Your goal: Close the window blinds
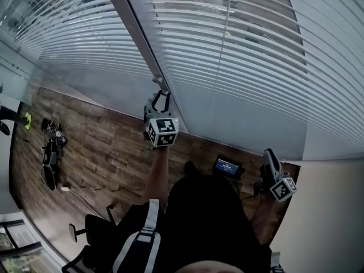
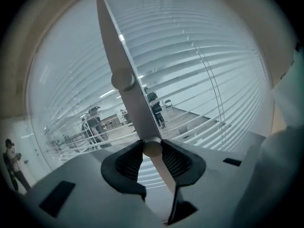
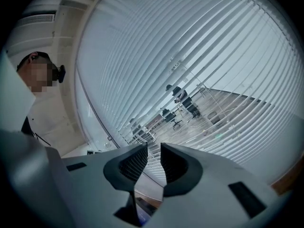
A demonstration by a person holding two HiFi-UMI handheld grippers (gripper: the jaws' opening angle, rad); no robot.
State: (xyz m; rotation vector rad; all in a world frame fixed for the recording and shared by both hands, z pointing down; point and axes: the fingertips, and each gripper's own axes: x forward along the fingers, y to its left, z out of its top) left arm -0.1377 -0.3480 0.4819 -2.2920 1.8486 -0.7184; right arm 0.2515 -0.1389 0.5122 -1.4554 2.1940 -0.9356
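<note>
The left gripper (image 1: pixel 161 98) is raised in front of the window blinds (image 1: pixel 244 50), at about 12 o'clock from the person's body in the head view. Its jaws are pressed together on a pale, round-sectioned piece that I take for the lower end of the tilt wand (image 2: pixel 152 148). Holding it that low makes sense, since rolling the wrist there would twist the wand and tip the slats.

The wand hangs close against the window mullion (image 2: pixel 135 113), which is the same pale colour, so the two are hard to separate. Its long axis seems to follow the mullion, running from the jaws up toward 11 o'clock in the left gripper view.

The slats lie with their long axis across the window, stacked one above another. They are tilted enough that chairs and people in the room beyond the glass show between them, so I judge the blinds not yet closed.

The right gripper (image 3: pixel 151 160) hangs low, at about 4 o'clock from the left one in the head view. It faces the blinds with its jaws a little apart and nothing between them, probably just kept out of the way.
</note>
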